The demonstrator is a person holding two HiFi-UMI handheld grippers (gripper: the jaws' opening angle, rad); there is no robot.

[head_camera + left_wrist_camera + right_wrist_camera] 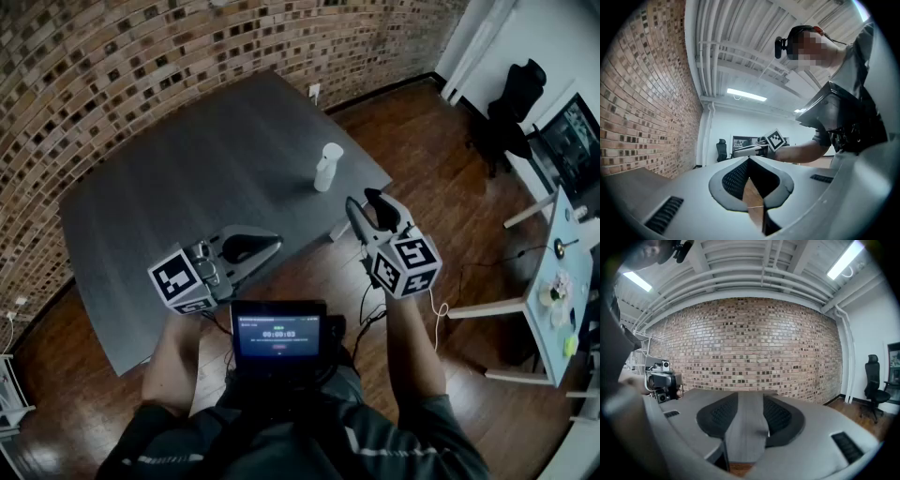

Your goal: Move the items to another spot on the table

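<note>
The task looks unstarted: the white spray bottle stands alone near the table's right edge, just above centre frame, so next comes a reach up to it. The right gripper, just below the bottle, has its jaws partly apart around nothing. The left gripper, lower left of centre, seems closed at the tips and empty.

A small white spray bottle stands upright on the dark grey table. It has a plain, slim body with the trigger head on top. It is on the right side of the tabletop, close to the right edge and just short of the corner there.
</note>
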